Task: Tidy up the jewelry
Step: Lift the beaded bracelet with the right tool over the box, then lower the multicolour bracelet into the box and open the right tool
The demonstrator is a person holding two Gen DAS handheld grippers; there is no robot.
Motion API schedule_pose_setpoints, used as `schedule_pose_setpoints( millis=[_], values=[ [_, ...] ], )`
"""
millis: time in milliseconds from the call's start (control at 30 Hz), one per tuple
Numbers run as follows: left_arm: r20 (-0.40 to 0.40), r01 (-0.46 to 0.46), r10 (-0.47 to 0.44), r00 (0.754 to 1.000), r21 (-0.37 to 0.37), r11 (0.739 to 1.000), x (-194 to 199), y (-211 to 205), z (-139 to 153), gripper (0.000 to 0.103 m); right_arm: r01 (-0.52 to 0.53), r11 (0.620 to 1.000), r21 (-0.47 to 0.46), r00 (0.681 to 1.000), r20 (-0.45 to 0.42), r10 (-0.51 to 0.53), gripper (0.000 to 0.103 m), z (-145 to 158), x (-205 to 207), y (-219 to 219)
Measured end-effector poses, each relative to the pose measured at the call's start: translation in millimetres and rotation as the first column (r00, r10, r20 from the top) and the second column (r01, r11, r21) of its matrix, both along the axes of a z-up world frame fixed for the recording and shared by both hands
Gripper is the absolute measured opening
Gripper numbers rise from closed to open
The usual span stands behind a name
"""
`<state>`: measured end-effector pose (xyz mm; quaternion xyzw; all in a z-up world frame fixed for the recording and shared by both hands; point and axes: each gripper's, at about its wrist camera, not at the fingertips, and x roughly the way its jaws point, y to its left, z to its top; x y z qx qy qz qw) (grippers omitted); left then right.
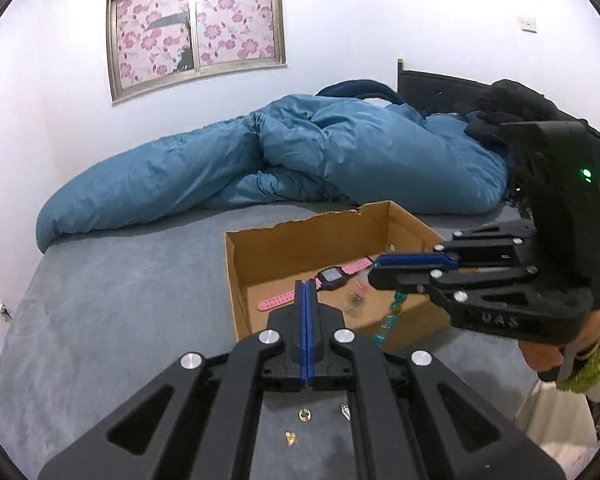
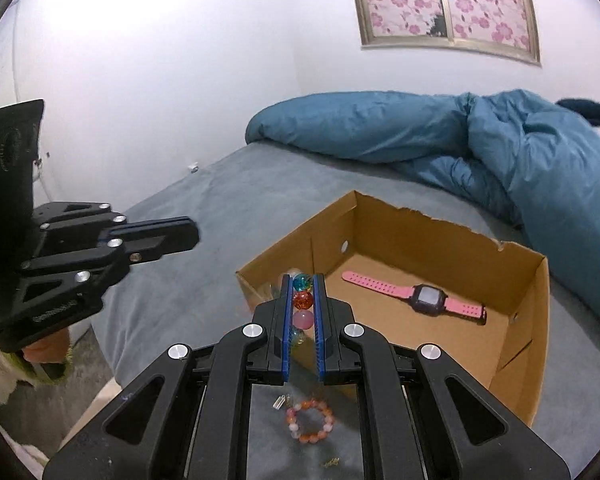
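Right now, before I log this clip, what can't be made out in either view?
- Small gold pieces on the grey bed: left wrist view, too small to identify.
- Clear items inside the brown cardboard box: blurred, and hidden in the right wrist view.
- Colourful glass-bead string in the right gripper: its lower end hidden by the fingers.

Your left wrist camera is looking along its gripper [image 1: 306,292] at the cardboard box [image 1: 300,236] from close by; your right wrist camera is facing that box [image 2: 440,232] from the opposite corner.

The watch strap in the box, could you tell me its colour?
Pink, with a dark watch face; clearest in the right wrist view.
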<state>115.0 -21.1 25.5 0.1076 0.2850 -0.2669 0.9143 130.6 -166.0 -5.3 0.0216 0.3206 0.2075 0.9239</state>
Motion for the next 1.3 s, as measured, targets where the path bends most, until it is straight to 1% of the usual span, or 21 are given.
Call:
schedule_pose_setpoints(
  millis=[67, 100, 200, 400, 533, 633, 700, 800, 867, 967, 1100, 1167, 1200, 1233, 1300],
  values=[
    [-0.013, -0.008, 0.008, 1.0, 0.013, 1.0, 14.0, -5.2, -3.6, 0.0, 0.015, 1.0, -0.021, 1.0, -0.014, -0.015, 0.008, -4.4, 10.1, 0.7],
    [-0.02, -0.023, 0.024, 1.0, 0.026, 0.999, 21.0, -6.9, -6.7, 0.0, 0.013, 1.0, -0.015, 1.0, -0.022, -0.013, 0.008, -5.9, 12.7, -0.5],
    [-0.064, -0.041, 0.041, 0.997, 0.005, 0.999, 30.2, -2.9, -14.2, 0.0, 0.022, 1.0, -0.004, 0.998, -0.05, -0.022, 0.008, -8.1, 21.4, -6.4],
    [-0.08, -0.062, 0.061, 0.995, -0.011, 0.998, 25.4, 5.9, -23.9, 0.0, -0.015, 0.999, 0.049, 0.998, -0.064, 0.019, 0.008, 11.1, 28.7, -12.6],
    [-0.083, -0.087, 0.083, 0.993, -0.041, 0.995, 18.6, 18.7, -29.0, 0.0, -0.038, 0.996, 0.076, 0.997, -0.066, 0.043, 0.008, 28.0, 38.7, -8.4],
    [-0.091, -0.106, 0.099, 0.991, -0.079, 0.991, 16.2, 29.5, -31.1, 0.0, -0.042, 0.998, 0.043, 0.997, -0.058, 0.044, 0.008, 36.3, 45.9, -1.3],
    [-0.099, -0.122, 0.112, 0.989, -0.104, 0.987, 14.2, 37.7, -33.3, 0.0, -0.033, 0.999, 0.018, 0.997, -0.065, 0.034, 0.008, 36.8, 52.2, 2.4],
    [-0.107, -0.152, 0.139, 0.985, -0.125, 0.981, 11.2, 48.9, -38.8, 0.0, -0.02, 1.0, -0.007, 0.995, -0.1, 0.019, 0.008, 28.7, 66.8, 8.3],
    [-0.128, -0.173, 0.156, 0.979, -0.137, 0.975, 9.4, 56.3, -45.9, 0.002, -0.009, 1.0, -0.023, 0.992, -0.128, 0.006, 0.008, 20.7, 76.6, 11.3],
    [-0.147, -0.198, 0.178, 0.973, -0.133, 0.971, 5.2, 64.2, -55.7, 0.008, -0.01, 1.0, -0.027, 0.977, -0.215, 0.004, 0.008, -3.8, 95.8, 21.2],
    [-0.182, -0.226, 0.202, 0.962, -0.121, 0.967, 1.4, 72.7, -70.2, 0.011, 0.0, 0.999, -0.045, 0.937, -0.348, -0.016, 0.009, -40.3, 117.5, 32.5],
    [-0.196, -0.234, 0.209, 0.958, -0.116, 0.965, 0.2, 75.2, -76.3, 0.013, 0.015, 0.997, -0.079, 0.932, -0.361, -0.042, 0.011, -49.3, 120.6, 32.3],
    [-0.201, -0.236, 0.21, 0.957, -0.115, 0.965, 0.7, 75.3, -77.6, 0.015, 0.021, 0.995, -0.095, 0.931, -0.361, -0.054, 0.017, -51.2, 120.9, 31.1],
    [-0.207, -0.237, 0.21, 0.956, -0.115, 0.965, 0.3, 75.5, -80.0, 0.016, 0.03, 0.993, -0.114, 0.929, -0.364, -0.07, 0.021, -52.4, 120.8, 28.1],
    [-0.216, -0.234, 0.206, 0.954, -0.11, 0.966, -0.6, 74.3, -84.4, 0.017, 0.043, 0.991, -0.127, 0.929, -0.359, -0.087, 0.023, -52.7, 116.5, 20.9]
  ],
)
